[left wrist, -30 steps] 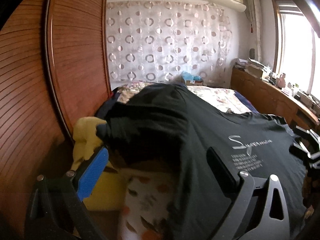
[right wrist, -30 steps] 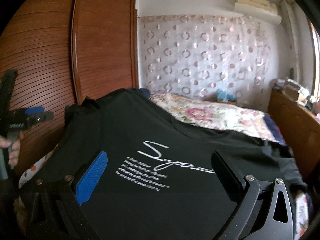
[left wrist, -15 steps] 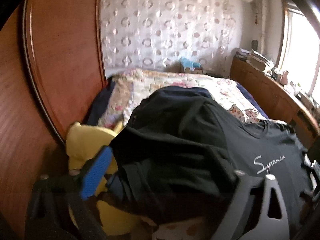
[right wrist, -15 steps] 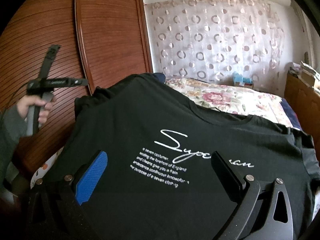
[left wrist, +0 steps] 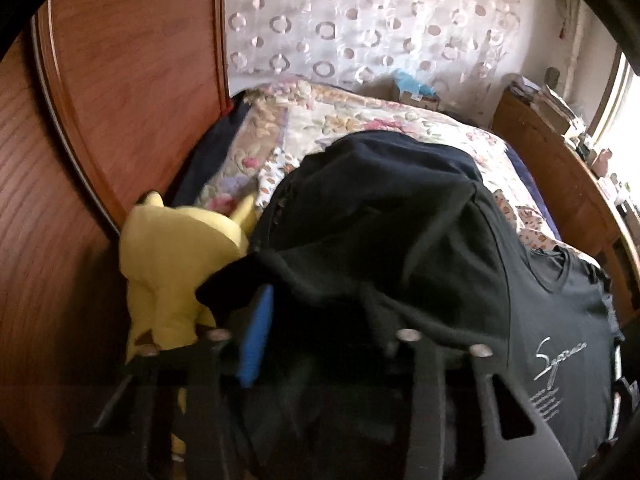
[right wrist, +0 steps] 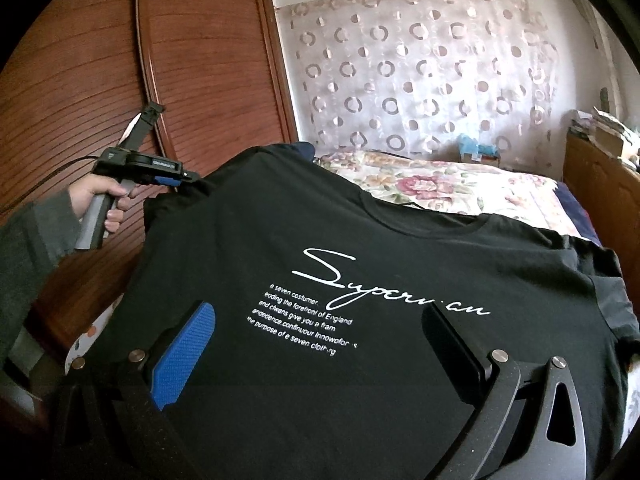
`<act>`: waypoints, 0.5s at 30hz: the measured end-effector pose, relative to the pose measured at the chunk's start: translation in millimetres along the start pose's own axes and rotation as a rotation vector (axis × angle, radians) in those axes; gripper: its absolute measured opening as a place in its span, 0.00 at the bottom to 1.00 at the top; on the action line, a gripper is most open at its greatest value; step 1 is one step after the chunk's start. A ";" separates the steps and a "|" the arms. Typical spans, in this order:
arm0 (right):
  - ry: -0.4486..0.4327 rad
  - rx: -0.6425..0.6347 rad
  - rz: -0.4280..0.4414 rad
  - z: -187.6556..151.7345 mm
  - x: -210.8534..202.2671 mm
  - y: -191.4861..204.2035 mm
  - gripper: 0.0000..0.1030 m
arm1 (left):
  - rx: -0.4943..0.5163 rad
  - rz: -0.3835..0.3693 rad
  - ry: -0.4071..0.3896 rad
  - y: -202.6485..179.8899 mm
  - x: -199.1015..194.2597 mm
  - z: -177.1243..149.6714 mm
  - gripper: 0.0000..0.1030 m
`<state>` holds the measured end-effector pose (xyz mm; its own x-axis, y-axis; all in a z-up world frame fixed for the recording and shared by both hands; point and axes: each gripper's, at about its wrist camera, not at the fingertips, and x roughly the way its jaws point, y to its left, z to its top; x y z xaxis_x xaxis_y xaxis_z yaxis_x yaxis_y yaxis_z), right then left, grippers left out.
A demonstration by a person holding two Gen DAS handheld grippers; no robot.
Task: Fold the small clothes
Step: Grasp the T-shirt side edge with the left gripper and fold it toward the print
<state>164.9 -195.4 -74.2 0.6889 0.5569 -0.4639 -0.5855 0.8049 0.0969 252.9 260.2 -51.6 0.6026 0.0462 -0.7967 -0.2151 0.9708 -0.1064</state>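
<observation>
My left gripper (left wrist: 316, 320) has swung down over the black T-shirt (left wrist: 400, 240): in its view the shirt's bunched sleeve now fills the middle and lower frame, where a second ago it sat further up. The jaws, wide apart then, are closing with a fold of black cloth between them. The yellow plush toy (left wrist: 176, 272) has slid from lower left to middle left. In my right view, the left gripper (right wrist: 176, 178) now touches the shirt's upper-left corner.
</observation>
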 end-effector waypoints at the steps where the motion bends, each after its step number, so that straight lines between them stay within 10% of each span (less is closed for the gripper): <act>1: 0.000 0.001 0.000 -1.9 -0.1 0.5 1.00 | -0.002 -0.005 0.014 0.6 2.0 0.3 0.25; 6: -0.003 0.018 -0.007 -6.8 -2.5 1.1 1.00 | 0.042 0.021 0.015 -6.7 -1.9 -4.0 0.04; 15: -0.004 0.051 -0.036 -14.4 -2.4 1.8 1.00 | 0.141 -0.043 -0.163 -38.7 -71.3 0.6 0.03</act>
<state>156.0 -198.2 -85.6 0.7107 0.5282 -0.4646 -0.5379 0.8337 0.1251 218.7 219.5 9.7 0.7276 0.0305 -0.6854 -0.0837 0.9955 -0.0446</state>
